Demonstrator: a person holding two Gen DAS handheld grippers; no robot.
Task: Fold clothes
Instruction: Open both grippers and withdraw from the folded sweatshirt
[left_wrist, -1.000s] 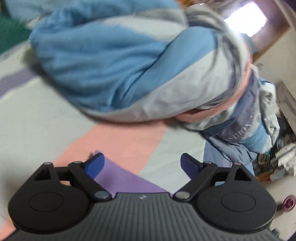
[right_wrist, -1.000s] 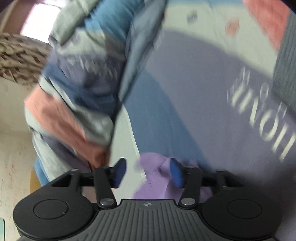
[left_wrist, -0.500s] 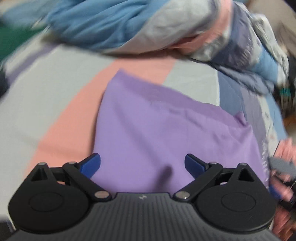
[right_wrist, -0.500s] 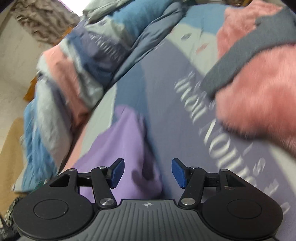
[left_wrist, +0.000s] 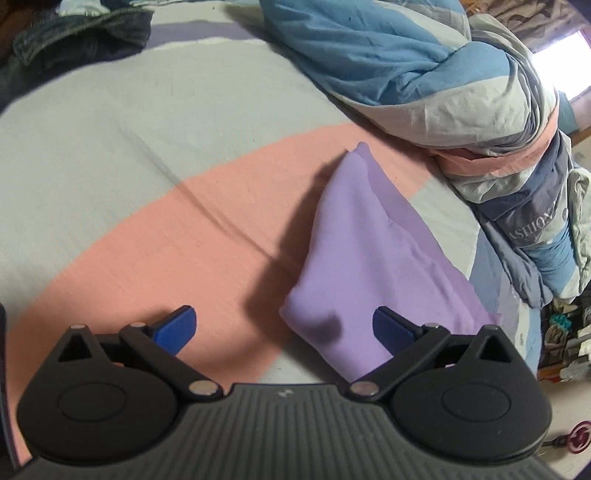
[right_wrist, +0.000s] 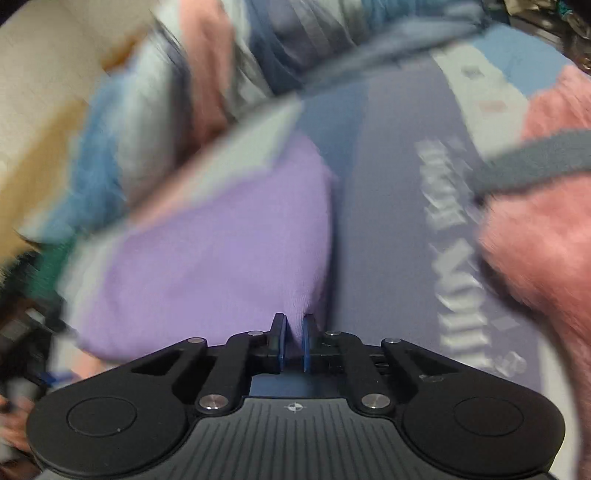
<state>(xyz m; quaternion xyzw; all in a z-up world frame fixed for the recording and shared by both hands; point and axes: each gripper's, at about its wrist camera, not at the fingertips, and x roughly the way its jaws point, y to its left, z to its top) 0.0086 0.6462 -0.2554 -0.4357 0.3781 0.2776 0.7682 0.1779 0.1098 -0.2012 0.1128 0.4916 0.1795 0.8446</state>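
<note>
A folded purple garment (left_wrist: 362, 251) lies on the bed sheet (left_wrist: 147, 221), which has pink, grey and blue patches. My left gripper (left_wrist: 284, 328) is open, hovering just above the sheet, with the garment's near corner between its blue fingertips (left_wrist: 177, 326) and nothing held. In the blurred right wrist view, my right gripper (right_wrist: 294, 341) is shut on the near edge of the purple garment (right_wrist: 221, 251), which spreads away to the left.
A bunched blue, grey and pink duvet (left_wrist: 424, 74) lies behind the garment. Dark denim clothing (left_wrist: 74, 33) sits at the far left. A fuzzy pink and grey garment (right_wrist: 535, 221) lies to the right of my right gripper. Clutter (left_wrist: 565, 339) is on the floor beyond the bed edge.
My right gripper has closed on the purple garment's edge. My left gripper stayed open and shifted left, so the garment now lies toward its right finger.
</note>
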